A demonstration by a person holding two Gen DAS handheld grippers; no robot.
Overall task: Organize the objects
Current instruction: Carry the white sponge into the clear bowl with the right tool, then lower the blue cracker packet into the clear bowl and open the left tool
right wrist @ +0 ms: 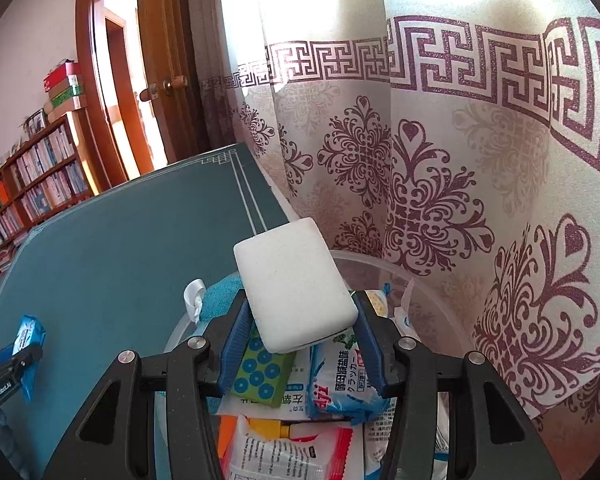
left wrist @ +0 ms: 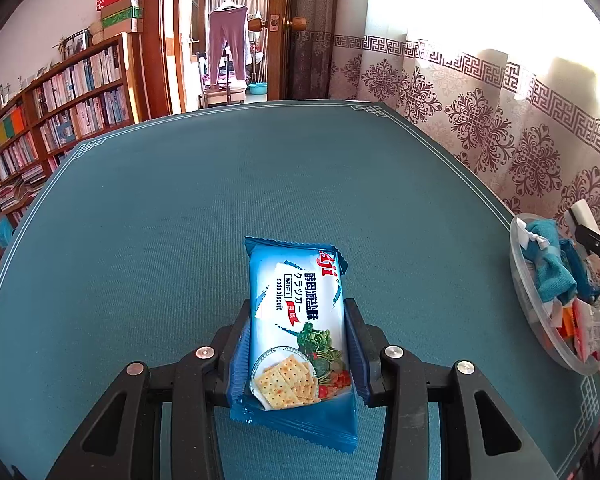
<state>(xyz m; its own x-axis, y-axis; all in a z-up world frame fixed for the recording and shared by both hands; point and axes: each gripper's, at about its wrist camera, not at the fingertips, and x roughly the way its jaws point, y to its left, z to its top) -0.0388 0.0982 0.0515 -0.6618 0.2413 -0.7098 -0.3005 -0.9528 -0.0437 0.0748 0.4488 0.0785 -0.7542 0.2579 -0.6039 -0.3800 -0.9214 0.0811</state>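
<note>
Holding a blue cracker packet (left wrist: 298,320) in the left gripper (left wrist: 296,340), we keep it above the teal table (left wrist: 160,220). Our right gripper (right wrist: 300,332) clamps a white sponge (right wrist: 294,284) over the clear bin (right wrist: 432,300) of snacks.

cracker packet (left wrist: 296,320): "soda biscuit" | left hand-held gripper (right wrist: 4,376): "GenRobot.AI"

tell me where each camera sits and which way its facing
Left wrist: sits on the left gripper, looking along its fingers across the green table toward a doorway; the jaws clamp a blue cracker packet.
Right wrist: sits on the right gripper, looking down over a clear bin by the curtain; the jaws grip a white sponge.
Shared: each shows the other gripper with its load, plus table, bin and bookshelf.
</note>
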